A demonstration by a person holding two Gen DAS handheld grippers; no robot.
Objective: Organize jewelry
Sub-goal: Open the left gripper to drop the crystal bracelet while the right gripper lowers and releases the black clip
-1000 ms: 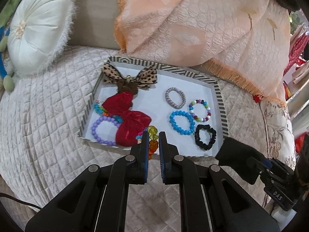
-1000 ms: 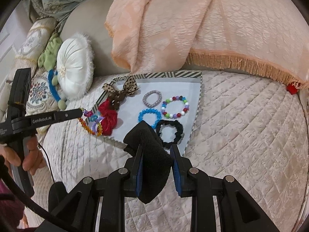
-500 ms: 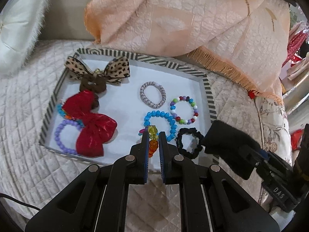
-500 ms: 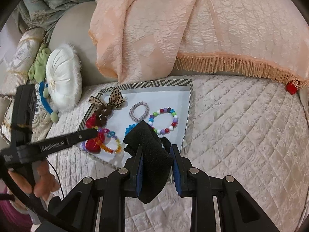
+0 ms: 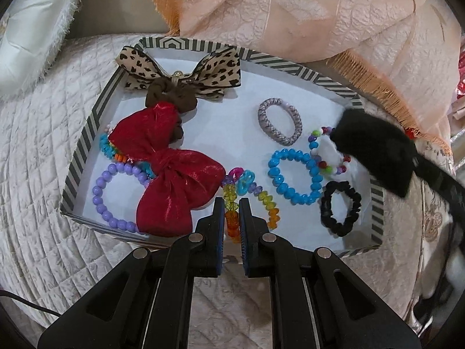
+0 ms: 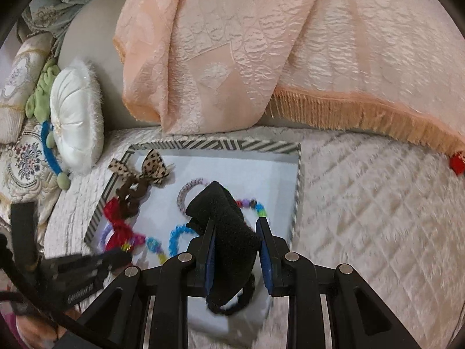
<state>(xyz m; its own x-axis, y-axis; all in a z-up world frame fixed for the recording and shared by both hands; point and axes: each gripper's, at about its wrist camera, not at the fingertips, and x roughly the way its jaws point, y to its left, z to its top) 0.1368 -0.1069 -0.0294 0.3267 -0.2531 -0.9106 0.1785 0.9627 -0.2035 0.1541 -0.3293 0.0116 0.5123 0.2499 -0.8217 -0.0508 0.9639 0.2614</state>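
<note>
A striped-rim tray [image 5: 87,133] with a white floor lies on the quilted cover. In it are a leopard bow [image 5: 180,72], a red bow [image 5: 171,171], a purple bead bracelet [image 5: 113,200], a blue bead bracelet [image 5: 290,177], a grey spiral hair tie [image 5: 280,122] and a black scrunchie [image 5: 341,206]. My left gripper [image 5: 231,203] is shut on a rainbow bead bracelet [image 5: 247,184], whose loose end rests on the tray floor beside the red bow. My right gripper [image 6: 235,224] is shut on a black fuzzy piece [image 6: 221,212] over the tray's right side, partly hiding a mixed-colour bead bracelet [image 5: 327,168].
A peach fringed blanket [image 5: 290,14] hangs just behind the tray. A white round cushion [image 6: 75,119] and a green soft toy [image 6: 43,93] sit to its left. Quilted cover [image 6: 363,203] stretches to the right. The left gripper [image 6: 87,270] shows blurred in the right wrist view.
Both grippers came in over the tray. The left one sank, bringing the rainbow bracelet down onto the tray floor. The right one carried the black piece leftward over the tray's right side.
</note>
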